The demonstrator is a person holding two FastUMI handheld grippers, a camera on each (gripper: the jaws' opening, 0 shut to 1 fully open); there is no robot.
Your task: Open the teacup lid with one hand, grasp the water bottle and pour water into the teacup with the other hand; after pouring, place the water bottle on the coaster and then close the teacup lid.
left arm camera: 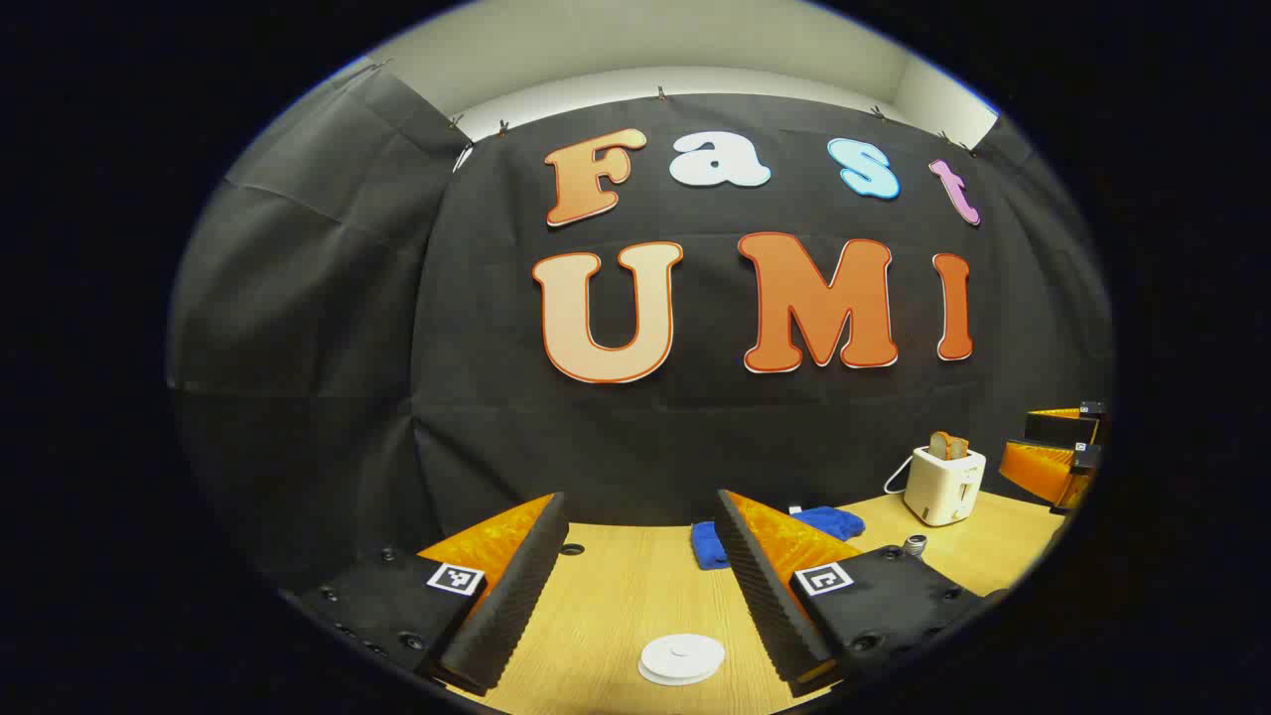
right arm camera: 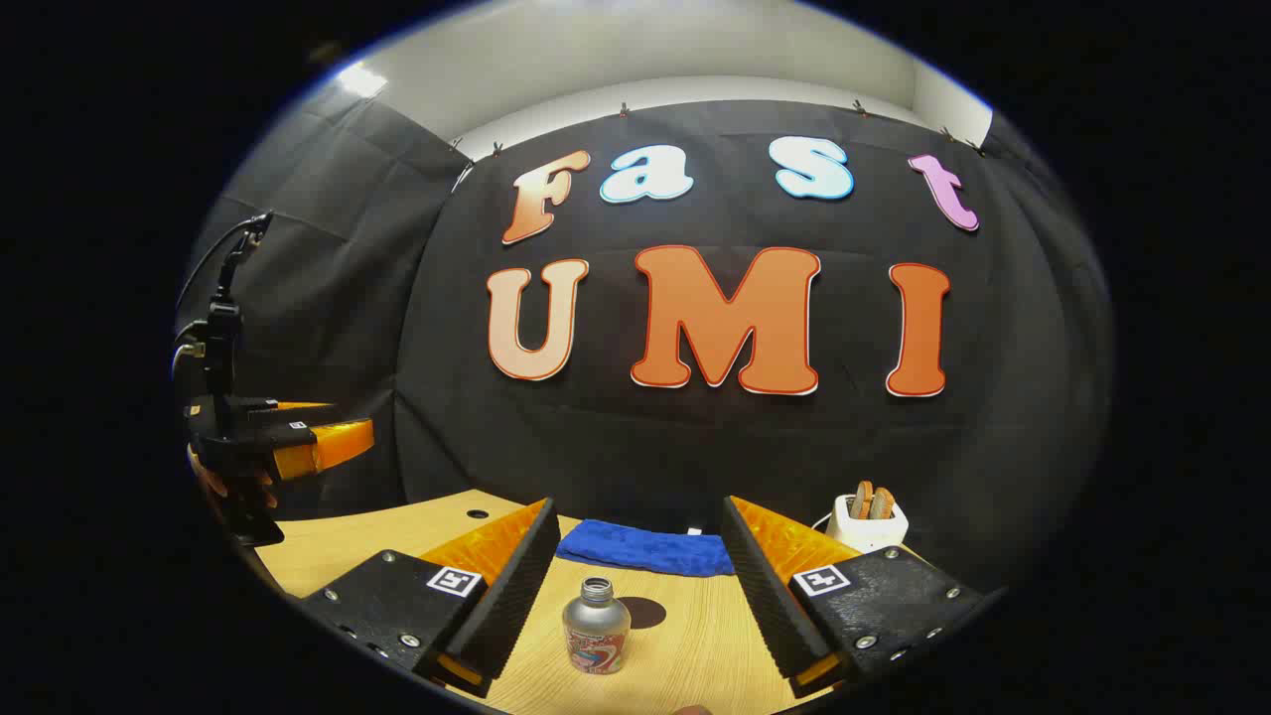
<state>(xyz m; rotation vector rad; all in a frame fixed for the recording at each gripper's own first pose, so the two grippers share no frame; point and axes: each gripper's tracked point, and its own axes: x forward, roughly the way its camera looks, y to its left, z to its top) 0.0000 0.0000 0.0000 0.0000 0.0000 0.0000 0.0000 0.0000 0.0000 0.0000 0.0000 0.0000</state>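
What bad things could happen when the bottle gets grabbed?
1. The bottle has no cap on, so a tilted or jerky grab by the right gripper could spill water on the table.
2. It is small and round between wide-open fingers, so it might slip or tip over.
3. The coaster lies in front of the left gripper, so a low sweep could nudge it.

Both grippers are just hanging out wide open right now. Left gripper (left arm camera: 640, 586) has its jaws spread with nothing between them, same for the right gripper (right arm camera: 635, 596). Fingers on both point forward and a bit down.
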